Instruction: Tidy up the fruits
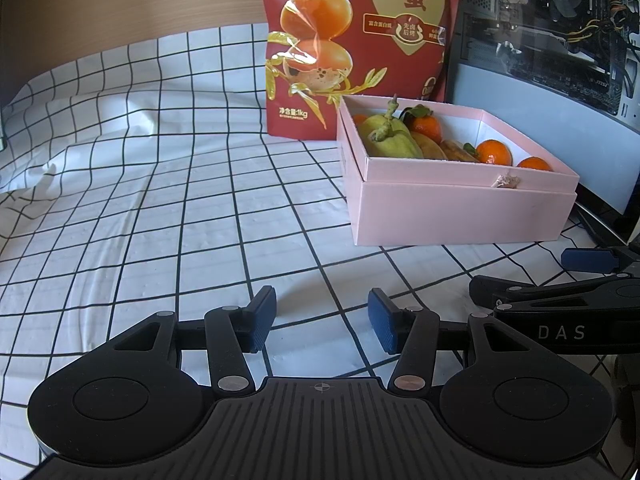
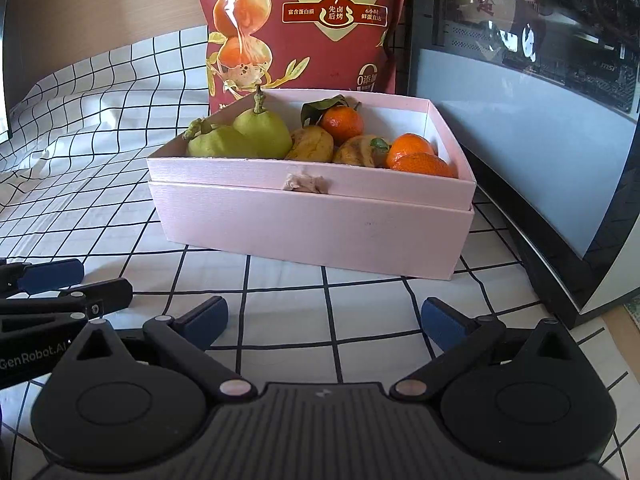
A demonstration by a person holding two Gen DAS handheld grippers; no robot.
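A pink box stands on the checked cloth and holds fruit: two green pears, two yellow-brown pears and three mandarins, one with leaves. The box also shows in the left wrist view, with a green pear and mandarins inside. My left gripper is open and empty, low over the cloth, left of and short of the box. My right gripper is open and empty, just in front of the box. Each gripper shows at the edge of the other's view.
A tall red snack bag stands right behind the box. A glass-sided computer case stands to the right of the box. A wooden wall runs behind the checked cloth, which spreads wrinkled to the left.
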